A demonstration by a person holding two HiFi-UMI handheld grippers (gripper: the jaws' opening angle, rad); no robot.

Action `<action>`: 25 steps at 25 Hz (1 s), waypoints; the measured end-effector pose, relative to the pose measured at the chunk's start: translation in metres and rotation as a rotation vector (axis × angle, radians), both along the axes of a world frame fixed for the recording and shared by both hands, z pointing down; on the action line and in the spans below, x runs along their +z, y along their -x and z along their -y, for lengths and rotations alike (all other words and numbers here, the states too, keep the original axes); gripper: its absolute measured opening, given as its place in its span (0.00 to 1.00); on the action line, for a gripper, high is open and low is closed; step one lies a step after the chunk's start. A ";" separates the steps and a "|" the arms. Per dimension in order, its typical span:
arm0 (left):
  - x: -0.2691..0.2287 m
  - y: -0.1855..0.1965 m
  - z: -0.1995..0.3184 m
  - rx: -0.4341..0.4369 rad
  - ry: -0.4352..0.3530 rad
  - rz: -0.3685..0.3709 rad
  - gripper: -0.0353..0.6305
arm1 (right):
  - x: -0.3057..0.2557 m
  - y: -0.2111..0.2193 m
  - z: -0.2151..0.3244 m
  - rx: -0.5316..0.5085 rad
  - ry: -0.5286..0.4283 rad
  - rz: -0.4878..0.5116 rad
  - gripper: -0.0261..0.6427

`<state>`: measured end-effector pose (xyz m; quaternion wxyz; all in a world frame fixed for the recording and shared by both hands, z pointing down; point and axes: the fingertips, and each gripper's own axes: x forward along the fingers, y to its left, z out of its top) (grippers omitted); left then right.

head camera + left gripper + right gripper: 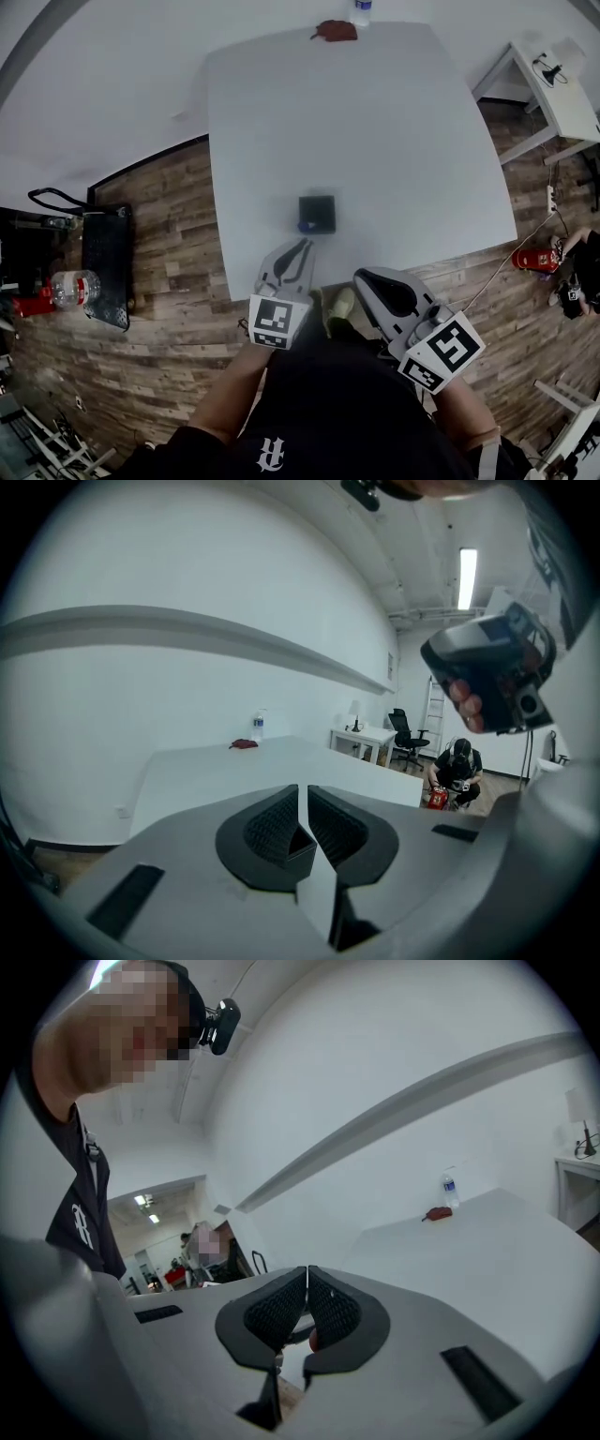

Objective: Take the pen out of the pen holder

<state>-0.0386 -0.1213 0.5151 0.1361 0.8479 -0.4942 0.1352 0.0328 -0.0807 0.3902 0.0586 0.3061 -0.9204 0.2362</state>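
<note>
Before the table (pixel 375 141), left gripper (pixel 302 246) and right gripper (pixel 364 276) hover closed, empty.

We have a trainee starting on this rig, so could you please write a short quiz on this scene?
1. True or false: the left tool is shut on the pen holder.
2. What stands beside the reddish-brown object at the far edge of the table? A) a water bottle B) a mug C) a stapler
3. Which tool's tip lies nearer the pen holder in the head view?
Key: 1 false, it is shut but empty, short of the holder; 2 A; 3 the left tool, while the right tool, also shut, sits farther back.
</note>
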 end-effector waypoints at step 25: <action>0.115 0.005 0.040 0.017 0.118 0.006 0.21 | 0.044 0.011 0.049 0.025 0.156 -0.144 0.06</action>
